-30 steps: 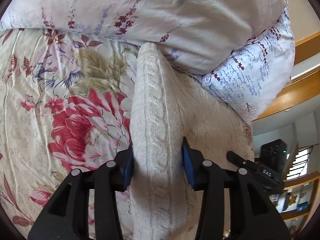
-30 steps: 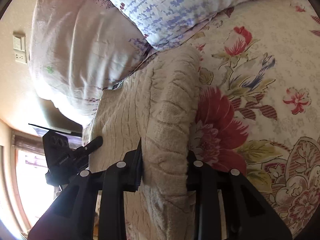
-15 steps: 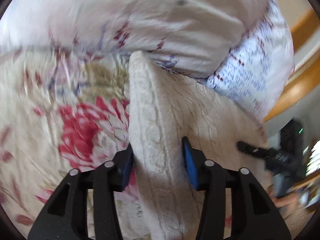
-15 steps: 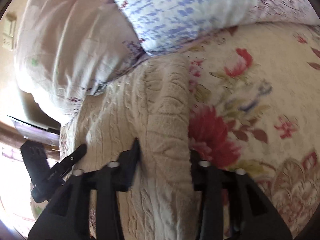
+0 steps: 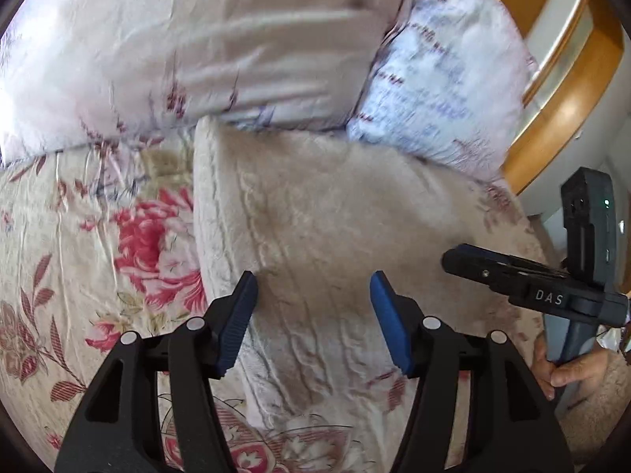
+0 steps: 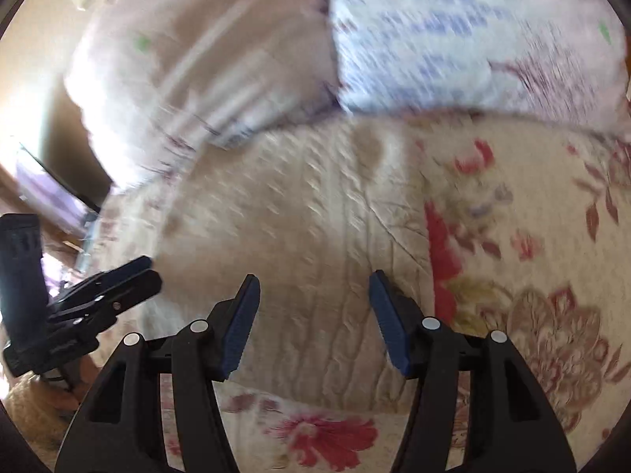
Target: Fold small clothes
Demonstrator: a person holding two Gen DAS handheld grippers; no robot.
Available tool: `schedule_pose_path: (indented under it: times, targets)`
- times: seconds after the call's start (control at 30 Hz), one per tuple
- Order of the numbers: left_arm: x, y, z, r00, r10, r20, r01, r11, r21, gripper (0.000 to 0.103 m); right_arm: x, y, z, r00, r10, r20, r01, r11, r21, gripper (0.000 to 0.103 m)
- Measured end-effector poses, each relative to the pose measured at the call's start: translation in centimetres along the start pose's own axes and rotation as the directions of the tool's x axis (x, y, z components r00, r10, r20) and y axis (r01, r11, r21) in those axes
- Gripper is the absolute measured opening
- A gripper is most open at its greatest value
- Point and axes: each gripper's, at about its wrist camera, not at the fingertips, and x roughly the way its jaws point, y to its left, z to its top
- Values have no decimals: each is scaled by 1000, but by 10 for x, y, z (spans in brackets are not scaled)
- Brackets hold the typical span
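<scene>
A cream cable-knit sweater [image 5: 315, 205] lies folded on the floral bedspread [image 5: 98, 244], its far end against the pillows. My left gripper [image 5: 313, 280] hovers over the sweater's near part. Its jaws are opening and the blue pads [image 5: 236, 315] are off the knit. In the right wrist view the same sweater [image 6: 299, 205] lies flat below my right gripper [image 6: 314, 278], whose jaws are also opening with nothing pinched between them. Each gripper shows in the other's view: the right one [image 5: 512, 272] at the sweater's right side, the left one [image 6: 110, 287] at its left.
Two floral pillows [image 5: 197, 39] [image 5: 434, 79] are stacked at the head of the bed, right behind the sweater. A wooden bed frame [image 5: 552, 90] curves at the far right. A hand [image 5: 568, 370] holds the right gripper's handle. Open bedspread [image 6: 532, 236] extends to the sides.
Both grippers let go of the raised sweater folds they were pinching and opened. The sweater dropped flat onto the bed, and both grippers lifted away from it.
</scene>
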Motion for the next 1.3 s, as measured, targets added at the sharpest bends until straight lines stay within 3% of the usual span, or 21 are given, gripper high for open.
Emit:
schedule_pose_path:
  times: [0.17,0.27,0.3,0.33,0.4,0.5,0.57,0.63,0.67,0.77,1.1,1.3]
  targets:
    - [10,4,-4,999,48,18,-48,999,7,57,0,-6,-19,996,-14,84,12,1000,21,60]
    - [-2,0,-5,998,59,37,-58,998,-14,56,-3,6,-16,995,-78,70,79,997,-22,61]
    - [-12,-1,-7,996,54,66,-52,998,-22,59,-10,10,-15,992,-96,77,98,995,-25,66]
    - [-17,-1,-8,995,63,81,-61,998,-27,63,-20,13,-16,988,-118,104,122,992,-34,80]
    - [-39,3,-21,981,136,136,-130,990,-48,85,-44,23,-24,961,-188,205,206,976,-75,102]
    - [-58,5,-40,958,225,180,-220,974,-50,96,-66,32,-44,902,-287,323,335,937,-103,102]
    - [-64,3,-55,939,289,187,-285,957,-47,101,-68,32,-52,888,-321,330,369,925,-93,102]
    - [-66,3,-69,929,328,173,-323,945,-61,101,-64,25,-60,905,-305,296,338,939,-68,102]
    - [-64,4,-73,930,333,157,-326,943,-68,101,-59,19,-63,925,-283,255,304,951,-47,102]
    - [-54,9,-85,935,346,83,-338,936,-97,101,-47,6,-73,950,-270,159,275,961,-11,102]
    - [-21,-3,-99,921,388,-32,-389,920,-45,101,-12,16,-98,946,-319,61,324,940,-108,102]
    - [-9,4,-101,919,382,-95,-389,919,-68,101,-6,20,-103,945,-325,42,327,936,-127,102]
